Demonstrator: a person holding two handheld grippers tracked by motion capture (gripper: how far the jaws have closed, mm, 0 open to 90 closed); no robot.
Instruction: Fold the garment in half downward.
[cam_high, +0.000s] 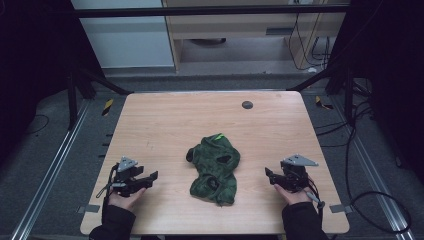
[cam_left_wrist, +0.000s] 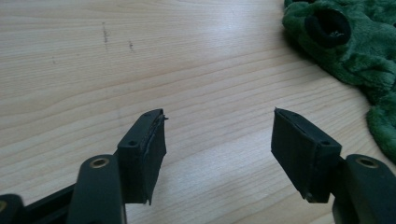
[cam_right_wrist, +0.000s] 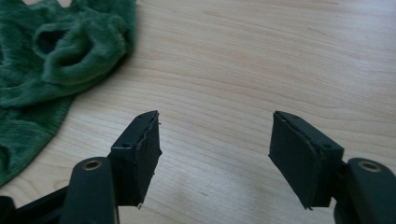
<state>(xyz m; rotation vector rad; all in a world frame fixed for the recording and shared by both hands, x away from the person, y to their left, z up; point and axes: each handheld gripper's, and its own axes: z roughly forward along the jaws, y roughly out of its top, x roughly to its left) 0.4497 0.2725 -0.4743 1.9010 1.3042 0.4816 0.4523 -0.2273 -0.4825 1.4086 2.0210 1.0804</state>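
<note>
- One green fleece garment (cam_high: 214, 168) is left crumpled in a heap at the middle of the counter (cam_high: 165, 120), somewhat nearer the near edge, where it can be reached from both sides alike.
- The left gripper (cam_high: 150, 177) is held low near the near left corner, and the right gripper (cam_high: 270, 177) near the near right corner; each is kept well apart from the garment and turned inward toward it, which is judged a ready stance for reaching in.
- On both grippers the fingers (cam_left_wrist: 144, 149) are spread wide, with only bare wood between them; nothing is held.
- Two dark openings, likely sleeves or a neck hole, are seen in the fleece.
- One small dark round disc (cam_high: 247, 104) is set near the far edge.
- Counted: one garment, two grippers, one disc.
</note>
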